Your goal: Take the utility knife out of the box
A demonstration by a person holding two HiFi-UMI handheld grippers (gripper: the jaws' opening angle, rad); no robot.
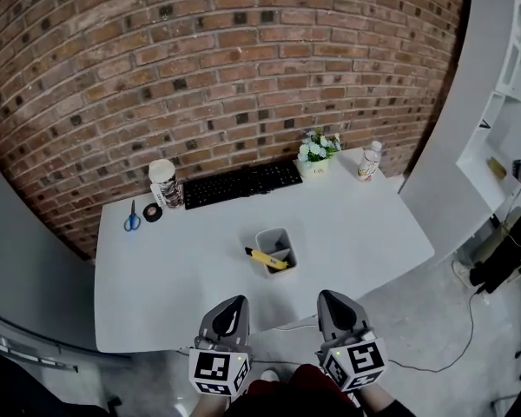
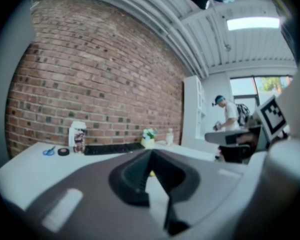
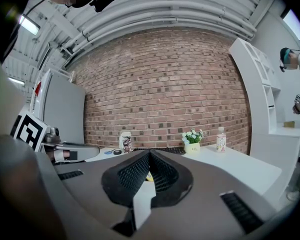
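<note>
1. Yellow plastic utility knife [image 1: 267,259] is lying slantwise across the small grey open-topped box [image 1: 275,231]. It is sitting ahead of both grippers, roughly between their two lines of aim. Its left end is poking out over the box rim.
2. Left gripper [image 1: 234,304] and right gripper [image 1: 333,299] are hovering side by side at the near edge of the white table [image 1: 174,268], well short of the box. Both are pinched tight with nothing between the jaws.
3. Judging the knife to be light and stiff, with a smooth shell that is likely a little slippery. Blade is too small to tell whether it is out or retracted.
4. Judging the overhanging end or mid-body to be the best hold, squeezing across its flat sides.
5. Box is looking light too, so it is probably going to slide or tip unless the other gripper is steadying its wall.
</note>
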